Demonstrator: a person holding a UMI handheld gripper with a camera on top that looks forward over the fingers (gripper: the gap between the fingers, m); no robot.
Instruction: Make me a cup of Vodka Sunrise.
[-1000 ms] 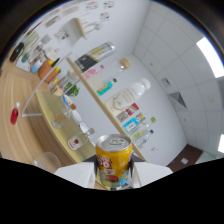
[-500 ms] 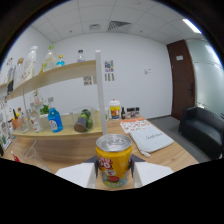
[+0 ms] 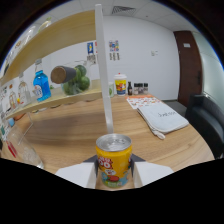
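Note:
A yellow and orange drink can (image 3: 114, 160) with a silver top stands upright between my two white fingers (image 3: 77, 175), which press on its sides. My gripper (image 3: 114, 176) is shut on it and holds it above a wooden table (image 3: 75, 132). Beyond the can a white post (image 3: 104, 75) of the shelf unit rises. On the wooden shelf (image 3: 60, 100) to the left stand a blue bottle (image 3: 42, 85), a lying bottle with a brown cap (image 3: 64, 74) and green fruit (image 3: 80, 82).
A folded white cloth (image 3: 165, 120) and a printed sheet (image 3: 145, 101) lie on the table to the right. Small jars and a yellow-lidded tub (image 3: 120, 84) stand at the far end. A clear glass (image 3: 22, 152) is at the near left. A dark chair (image 3: 207, 120) and brown door (image 3: 186, 65) are on the right.
The view has levelled out and swung along the shelf. The can stays held in the same spot between the fingers, and the table and cloth are closer.

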